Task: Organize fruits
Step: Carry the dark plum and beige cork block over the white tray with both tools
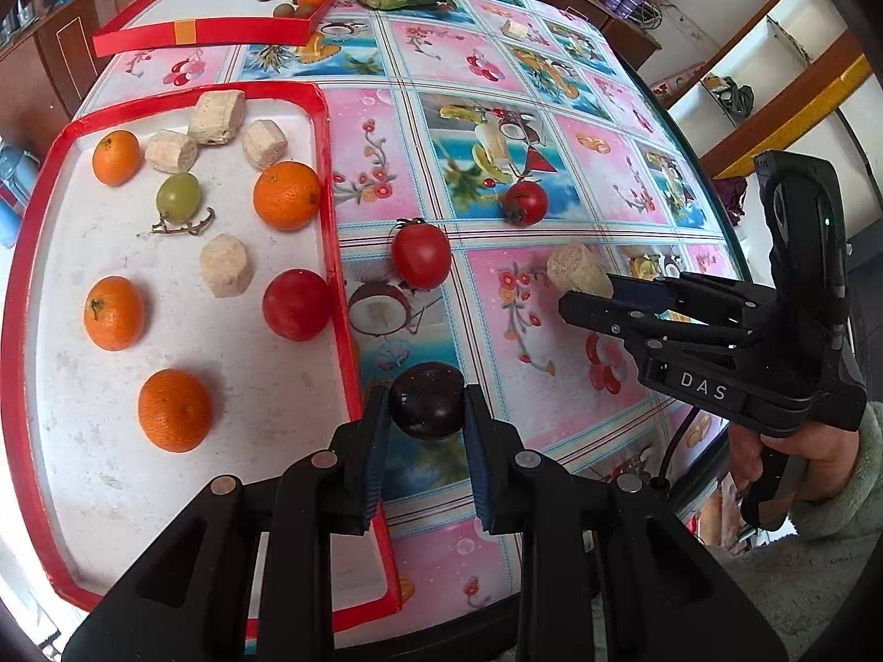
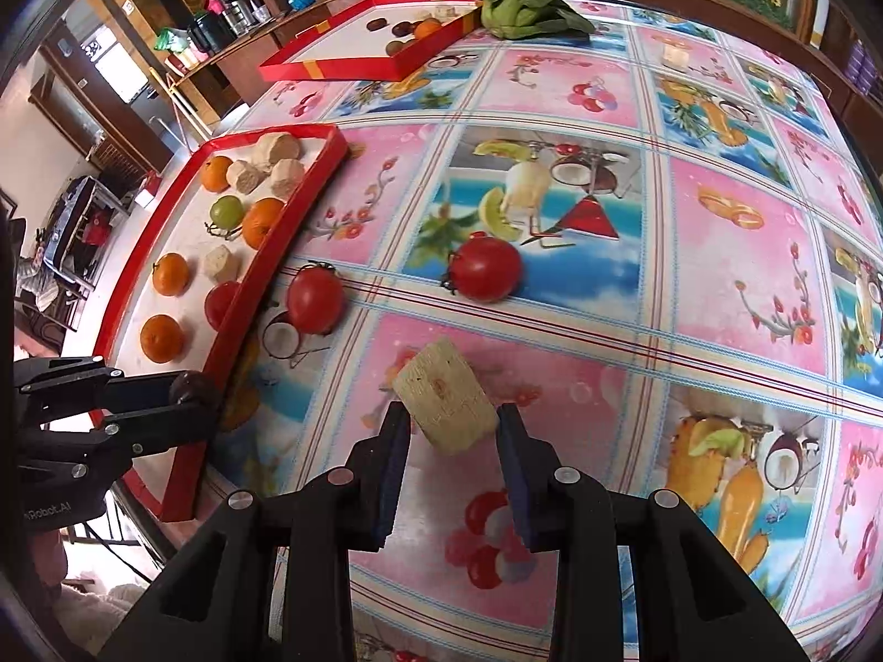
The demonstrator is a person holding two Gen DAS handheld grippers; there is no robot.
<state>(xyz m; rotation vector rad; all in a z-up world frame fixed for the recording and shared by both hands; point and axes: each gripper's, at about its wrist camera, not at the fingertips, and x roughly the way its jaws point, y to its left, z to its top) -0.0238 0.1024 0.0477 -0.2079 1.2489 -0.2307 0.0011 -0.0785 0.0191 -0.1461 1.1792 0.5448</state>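
Two items in transit to the near red tray (image 1: 331, 176): left hand-held gripper (image 1: 425, 414) clenched on a dark plum (image 1: 426, 400) beside the tray wall; right hand-held gripper (image 2: 452, 425) grasping a pale cane chunk (image 2: 444, 405) above the surface (image 2: 717, 303), both presumably lifted for sorting.

Four oranges (image 1: 115, 157) (tray), two tomatoes (image 1: 421, 255)

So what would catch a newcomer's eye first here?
Probably the loud fruit-print tablecloth, then the near red tray at its left edge, dotted with oranges and pale chunks. Next, both grippers carrying something: the left gripper holds a dark plum, the right gripper a pale chunk.
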